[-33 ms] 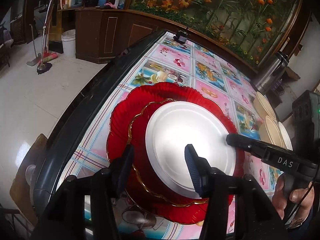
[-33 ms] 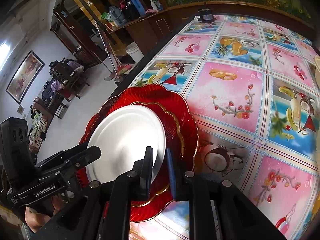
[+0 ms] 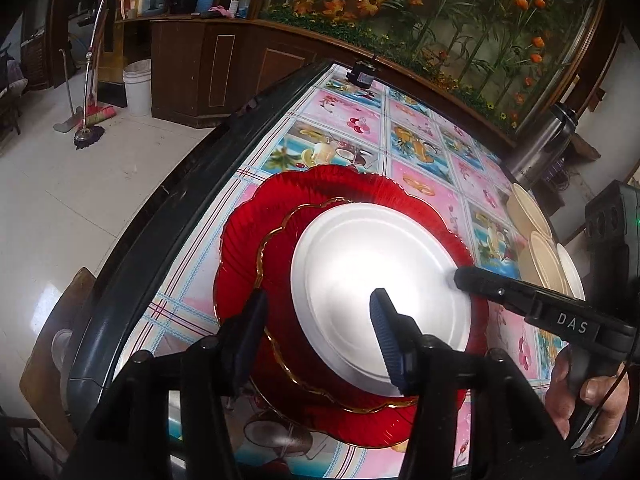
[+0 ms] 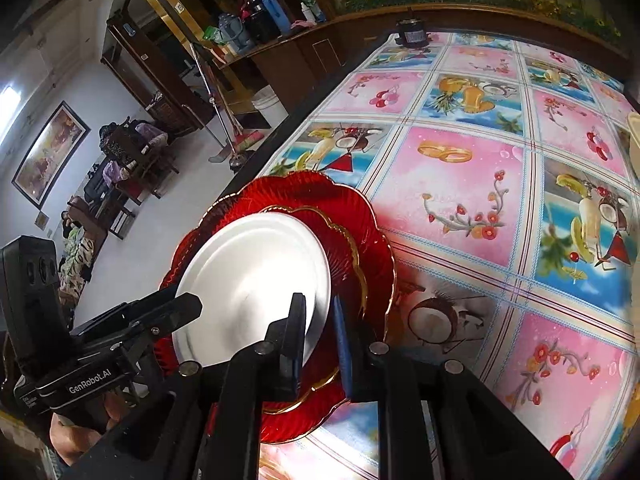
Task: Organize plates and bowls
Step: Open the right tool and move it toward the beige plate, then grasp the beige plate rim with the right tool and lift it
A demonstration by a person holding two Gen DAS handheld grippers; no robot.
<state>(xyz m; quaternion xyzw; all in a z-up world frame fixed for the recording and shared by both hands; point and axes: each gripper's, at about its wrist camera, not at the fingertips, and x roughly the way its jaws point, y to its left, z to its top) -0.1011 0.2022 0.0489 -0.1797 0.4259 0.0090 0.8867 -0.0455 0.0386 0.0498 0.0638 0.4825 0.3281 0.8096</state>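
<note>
**White plate atop two red plates, one claw pinching, one letting go**

While the left claw (image 3: 318, 332) is opening, its two fingers straddle the near part of the stack, one over the red glass and the other over the white plate (image 3: 380, 292), with the plate's near edge between them but neither pad pressing on it. That white plate lies on a smaller red plate with a gold scalloped rim (image 3: 280, 280), which in turn rests on a larger red plate (image 3: 320, 188); the whole stack sits near the dark edge of the surface (image 3: 420, 148), which is covered by a cloth printed with fruit and flower squares.

From the right wrist view, the right claw (image 4: 320, 320) stands nearly closed, its fingers set on either side of the white plate's (image 4: 248, 280) rim on the side toward the cloth's middle; the gap is narrow and the rim runs into it, so it grips the white plate. A hand (image 3: 580, 396) holds that claw's handle.

Farther along the surface, well apart from the stack, several cream bowls (image 3: 536, 240) lean together beside a steel flask (image 3: 540, 144). A small dark device (image 4: 412, 34) sits at the far edge.
</note>
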